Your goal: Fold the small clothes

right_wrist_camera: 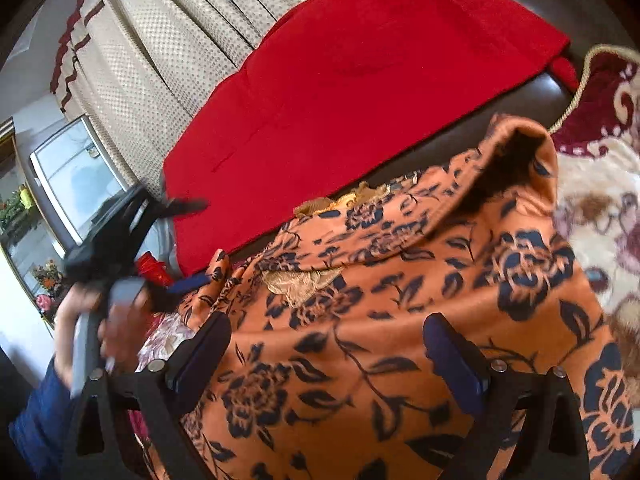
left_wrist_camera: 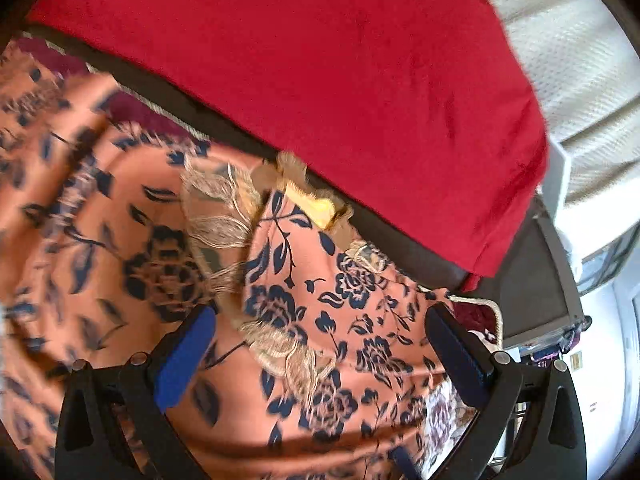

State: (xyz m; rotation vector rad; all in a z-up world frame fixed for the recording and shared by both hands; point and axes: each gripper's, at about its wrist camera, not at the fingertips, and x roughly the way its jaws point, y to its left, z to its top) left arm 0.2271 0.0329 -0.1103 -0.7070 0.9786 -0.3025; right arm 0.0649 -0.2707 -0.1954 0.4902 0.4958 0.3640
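Note:
An orange garment with dark blue flowers and beige embroidery lies bunched under both grippers, in the left wrist view (left_wrist_camera: 280, 320) and the right wrist view (right_wrist_camera: 400, 300). My left gripper (left_wrist_camera: 320, 332) is open just above its embroidered neckline. My right gripper (right_wrist_camera: 326, 344) is open above the cloth, one sleeve curling up beyond it. The left gripper and the hand holding it show blurred at the left of the right wrist view (right_wrist_camera: 120, 240).
A red cloth (left_wrist_camera: 320, 80) (right_wrist_camera: 360, 92) lies spread on a dark brown surface (left_wrist_camera: 520, 272) behind the garment. A maroon and cream patterned rug (right_wrist_camera: 600, 200) lies to the right. Beige curtains (right_wrist_camera: 160, 60) and a window (right_wrist_camera: 76, 176) stand behind.

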